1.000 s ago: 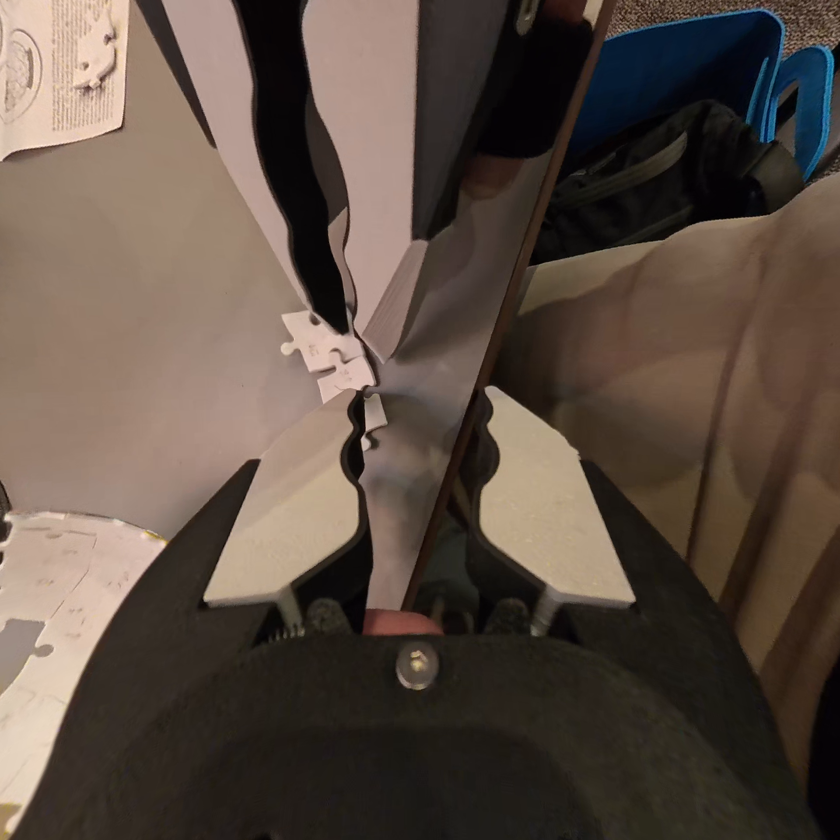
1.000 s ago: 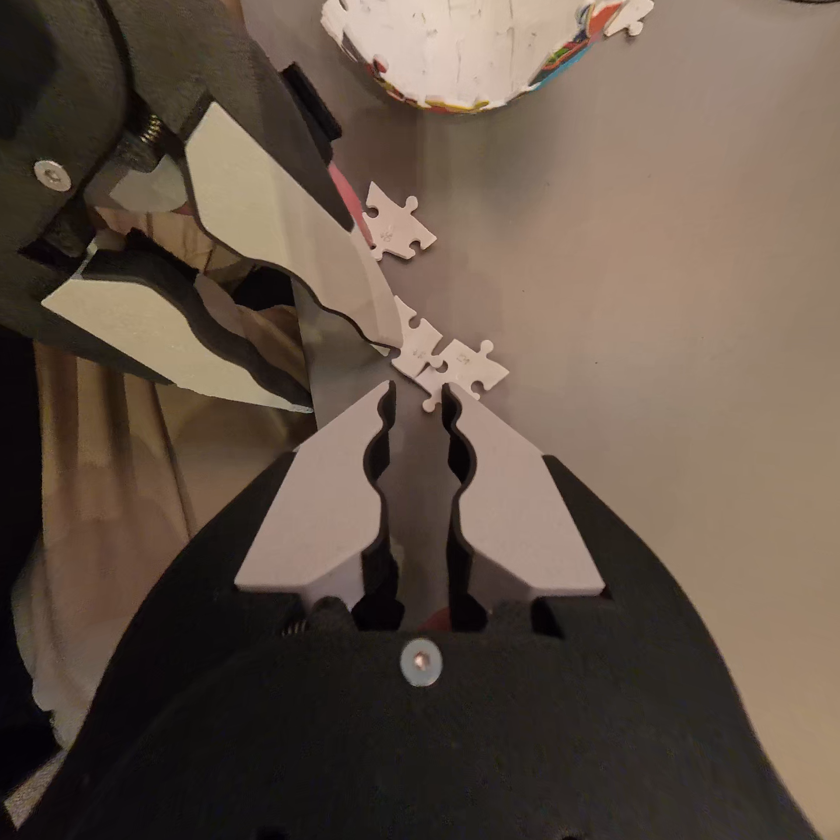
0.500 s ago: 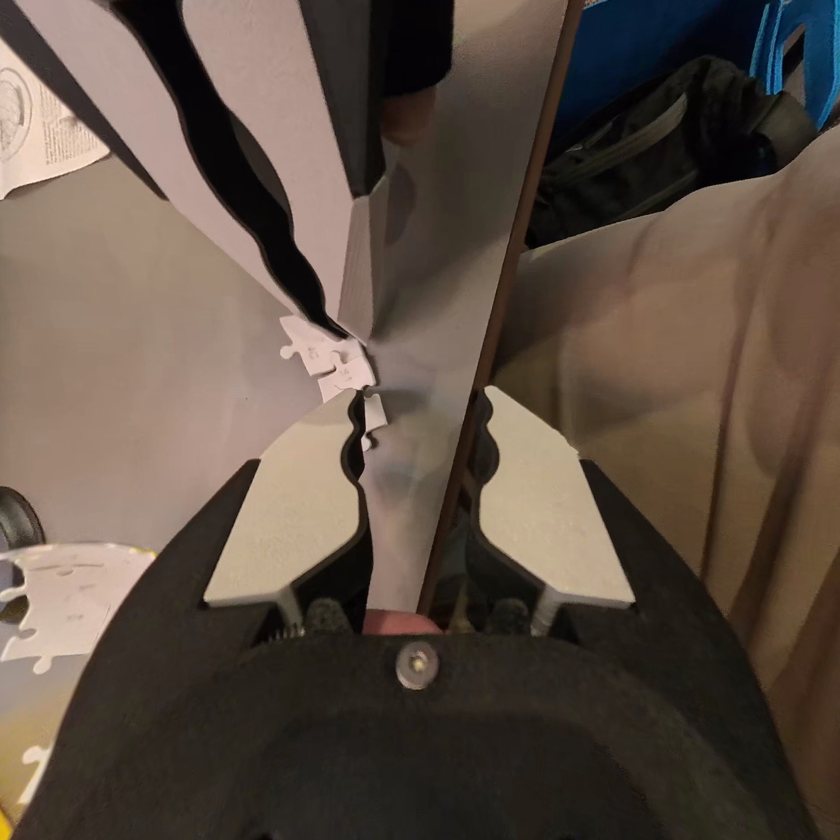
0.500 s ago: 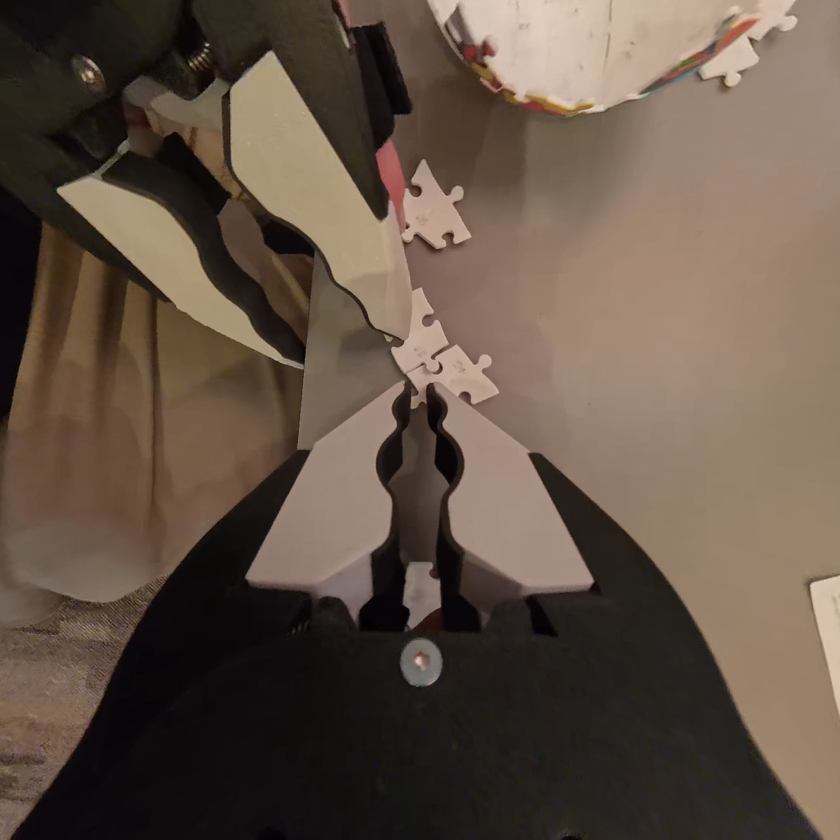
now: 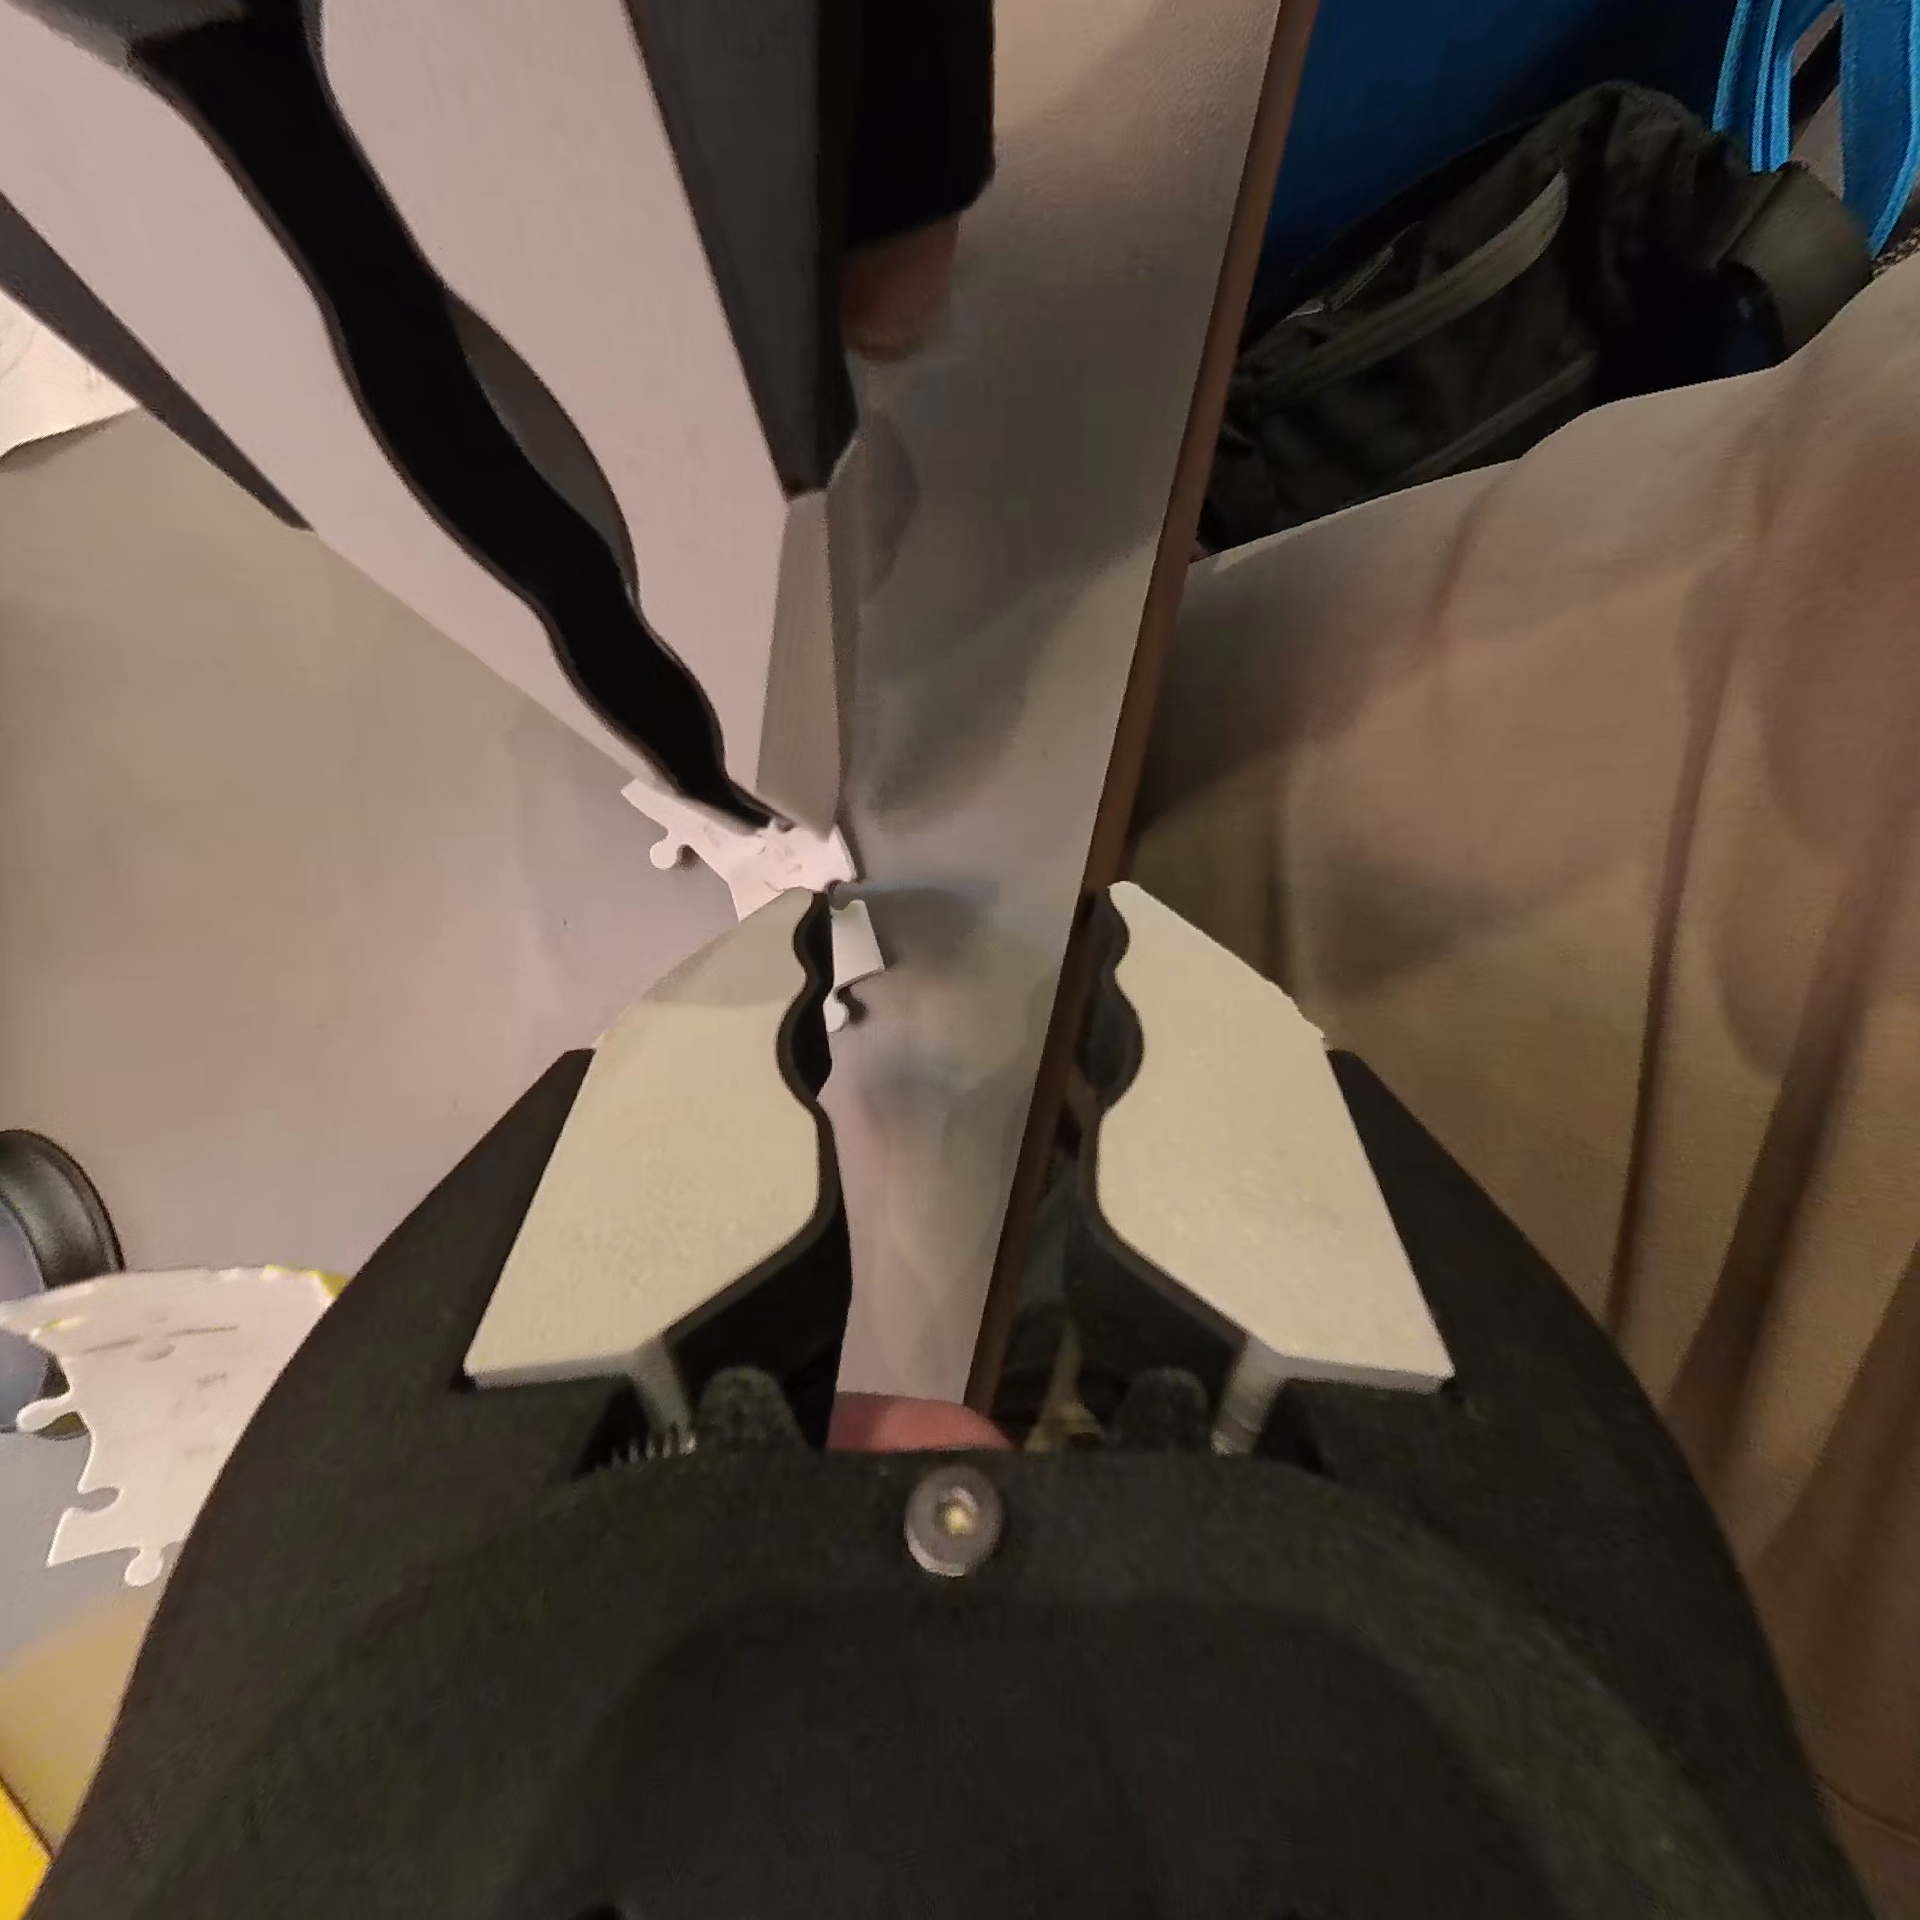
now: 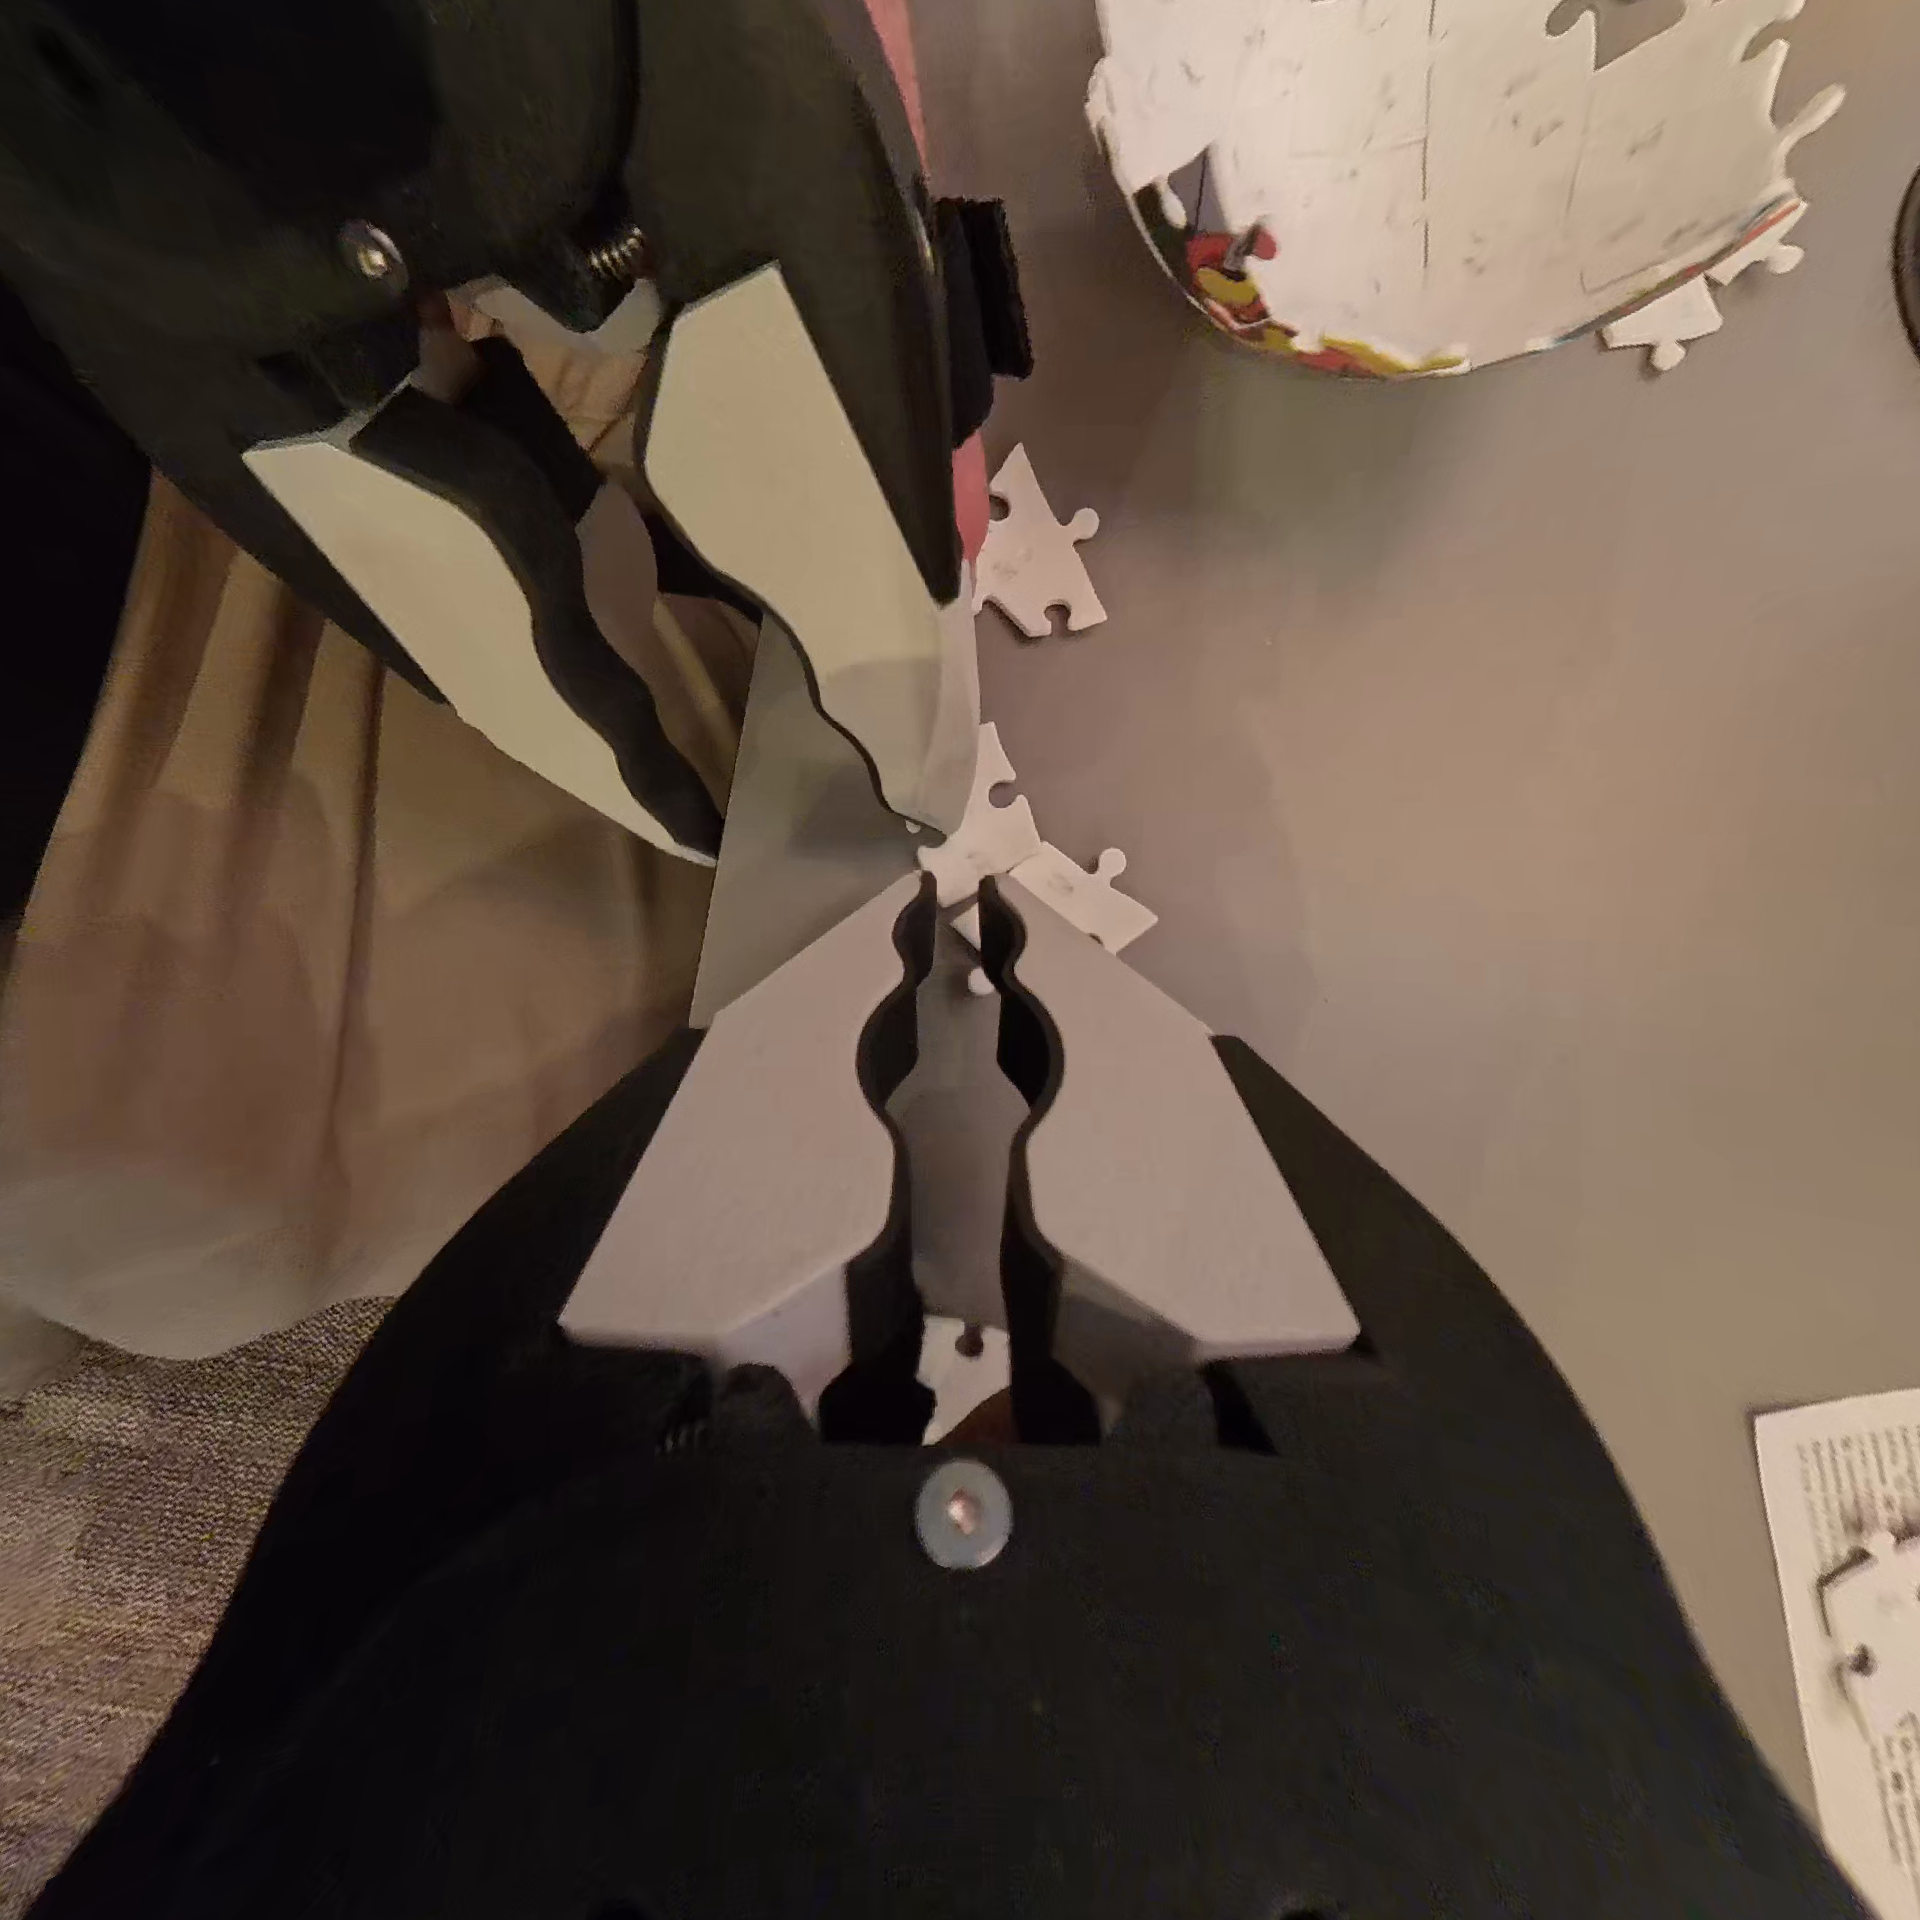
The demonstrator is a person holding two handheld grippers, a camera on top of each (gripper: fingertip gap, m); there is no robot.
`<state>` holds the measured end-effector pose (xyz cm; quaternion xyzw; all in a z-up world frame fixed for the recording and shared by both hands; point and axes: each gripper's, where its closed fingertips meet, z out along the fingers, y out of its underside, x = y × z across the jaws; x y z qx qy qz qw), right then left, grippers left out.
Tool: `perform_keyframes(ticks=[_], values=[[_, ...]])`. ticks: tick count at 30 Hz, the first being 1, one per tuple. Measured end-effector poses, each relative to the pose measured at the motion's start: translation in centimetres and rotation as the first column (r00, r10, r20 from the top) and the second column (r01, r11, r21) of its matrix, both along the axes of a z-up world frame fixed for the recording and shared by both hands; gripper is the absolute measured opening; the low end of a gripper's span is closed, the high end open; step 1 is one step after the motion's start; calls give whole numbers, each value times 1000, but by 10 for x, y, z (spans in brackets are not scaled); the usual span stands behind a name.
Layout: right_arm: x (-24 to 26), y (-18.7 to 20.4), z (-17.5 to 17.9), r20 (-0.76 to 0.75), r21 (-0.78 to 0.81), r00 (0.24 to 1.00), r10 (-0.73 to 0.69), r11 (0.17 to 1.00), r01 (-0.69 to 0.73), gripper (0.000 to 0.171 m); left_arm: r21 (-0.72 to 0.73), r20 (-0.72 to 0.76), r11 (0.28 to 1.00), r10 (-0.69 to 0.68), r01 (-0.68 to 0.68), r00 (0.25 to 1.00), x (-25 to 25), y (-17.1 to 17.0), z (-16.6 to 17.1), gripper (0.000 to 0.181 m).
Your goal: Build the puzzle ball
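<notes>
Two white puzzle pieces [image 6: 992,826] lie joined, blank side up, near the edge of the grey table [image 6: 1455,831]. My right gripper [image 6: 956,883] has its jaws nearly together on the near piece [image 6: 1091,904]. In the left wrist view this gripper [image 5: 774,821] comes down from above onto the pieces [image 5: 748,847]. My left gripper [image 5: 961,904] is open and straddles the table edge, with one finger [image 6: 894,717] touching the far piece. The half-built puzzle ball [image 6: 1455,156] lies open side up at the back.
A third loose piece [image 6: 1039,561] lies between the pair and the ball. A printed sheet [image 6: 1849,1558] lies at the right. A person's beige trousers [image 5: 1558,831] are beside the table edge. A black bag [image 5: 1455,312] and a blue bin [image 5: 1403,104] stand on the floor.
My right gripper has moved forward to the joined pieces and its jaws have narrowed onto the near one. My left gripper has stayed open at the table edge.
</notes>
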<state>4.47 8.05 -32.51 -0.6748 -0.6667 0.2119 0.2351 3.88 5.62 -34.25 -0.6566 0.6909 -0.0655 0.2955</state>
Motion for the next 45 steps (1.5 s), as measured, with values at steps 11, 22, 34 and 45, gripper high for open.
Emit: perform_keyframes(ticks=[11,22,34,45], values=[[0,2,-8,29,-96,998,-51,994,54,0,-7,1,1000,26,-26,1000,1,0,1,48],[1,9,-4,75,-353,988,-137,923,155,0,-71,24,995,72,-70,997,3,1,1,52],[-8,7,-6,81,-463,982,-169,867,187,0,-86,48,993,88,-84,995,3,1,1,52],[-1,7,-7,91,-300,984,-151,938,172,0,-84,52,992,98,-94,994,4,2,1,53]])
